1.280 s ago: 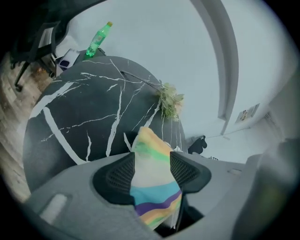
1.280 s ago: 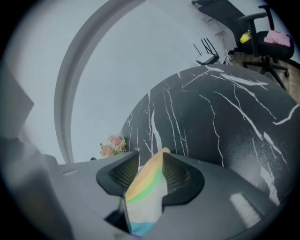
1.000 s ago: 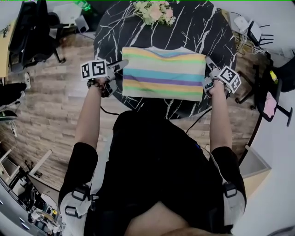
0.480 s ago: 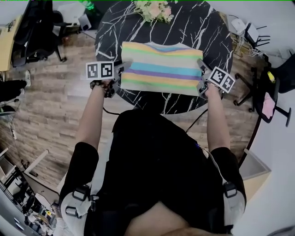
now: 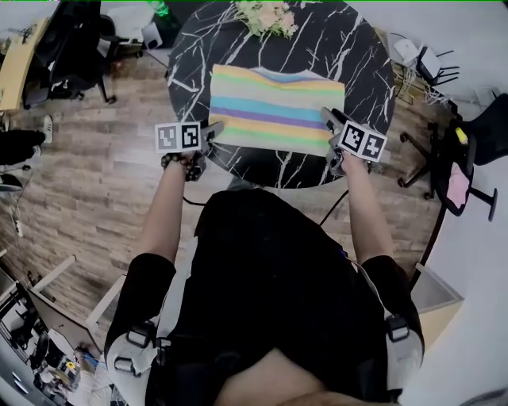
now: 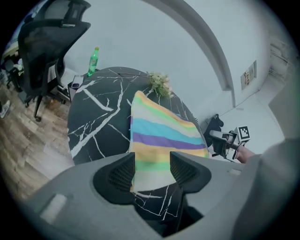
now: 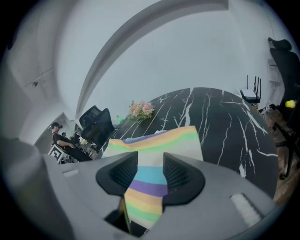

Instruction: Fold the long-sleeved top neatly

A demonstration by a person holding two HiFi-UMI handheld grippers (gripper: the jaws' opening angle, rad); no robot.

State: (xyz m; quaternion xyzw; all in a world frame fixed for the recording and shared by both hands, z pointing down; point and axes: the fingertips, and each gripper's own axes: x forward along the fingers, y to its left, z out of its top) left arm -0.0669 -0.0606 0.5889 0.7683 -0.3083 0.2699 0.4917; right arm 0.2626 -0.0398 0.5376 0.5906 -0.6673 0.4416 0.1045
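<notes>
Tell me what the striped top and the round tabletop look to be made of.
The striped top: soft fabric, matte; it lies flat in folded layers with limp edges. The fibre I cannot tell.
The tabletop: black marble or a marble-look surface, smooth; white veins run across it. Real stone or print is unclear.

**A:** The table's far rim is cut off by the head view's top edge, and the flowers standing there are clipped with it.

**B:** At the table's near rim, the striped top's corner is covered by the left gripper's body in its own view.

**A:** Same story at the right gripper: the hem is hidden behind its housing. No sleeves can be made out.

**B:** Beyond the table, the green bottle's label is too small to be read.
</notes>
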